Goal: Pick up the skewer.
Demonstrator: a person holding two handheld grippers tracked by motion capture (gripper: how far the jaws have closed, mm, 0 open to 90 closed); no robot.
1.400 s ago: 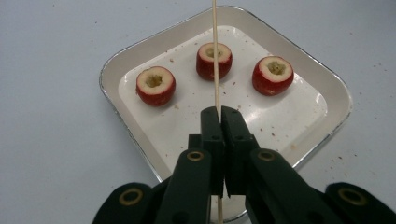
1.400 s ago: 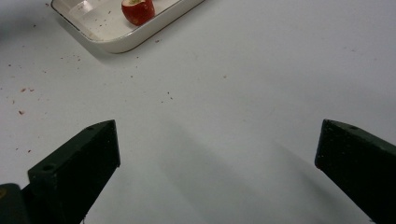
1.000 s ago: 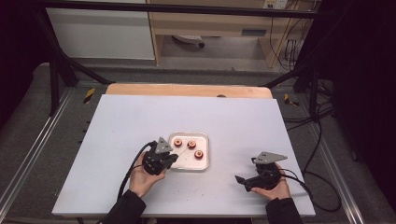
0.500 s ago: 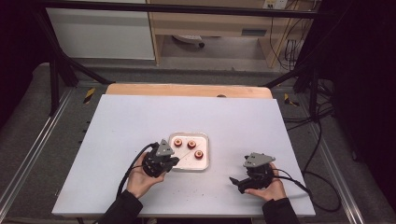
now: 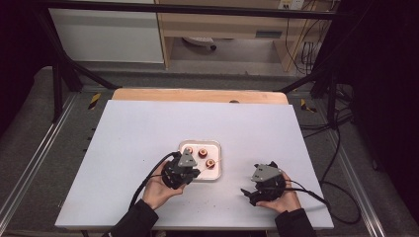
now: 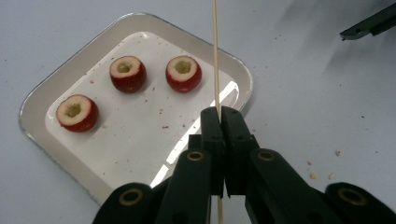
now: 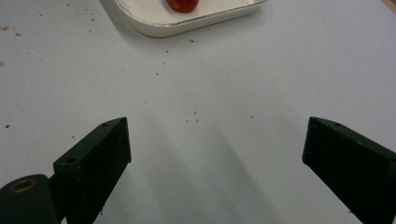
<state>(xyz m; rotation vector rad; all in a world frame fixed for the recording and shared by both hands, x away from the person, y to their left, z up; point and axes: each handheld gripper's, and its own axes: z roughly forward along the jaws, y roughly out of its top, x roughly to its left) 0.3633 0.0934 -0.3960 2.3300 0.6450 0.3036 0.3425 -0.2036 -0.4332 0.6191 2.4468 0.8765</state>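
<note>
A white tray holds three cored red fruit pieces. My left gripper is shut on a thin wooden skewer that sticks up over the tray's near corner. In the high view the left gripper sits at the tray's lower left edge. My right gripper rests to the right of the tray, low over the table. Its jaws stand wide open and have just been closing a little, with nothing between them. One fruit piece and the tray rim lie ahead of it.
Red crumbs are scattered on the white tabletop. A wooden board borders the table's far edge. Black frame posts and cables stand around the table. One jaw of the right gripper shows beyond the tray in the left gripper view.
The right gripper has moved left, closer to the tray. The left gripper with the skewer has shifted slightly right, toward the tray.
</note>
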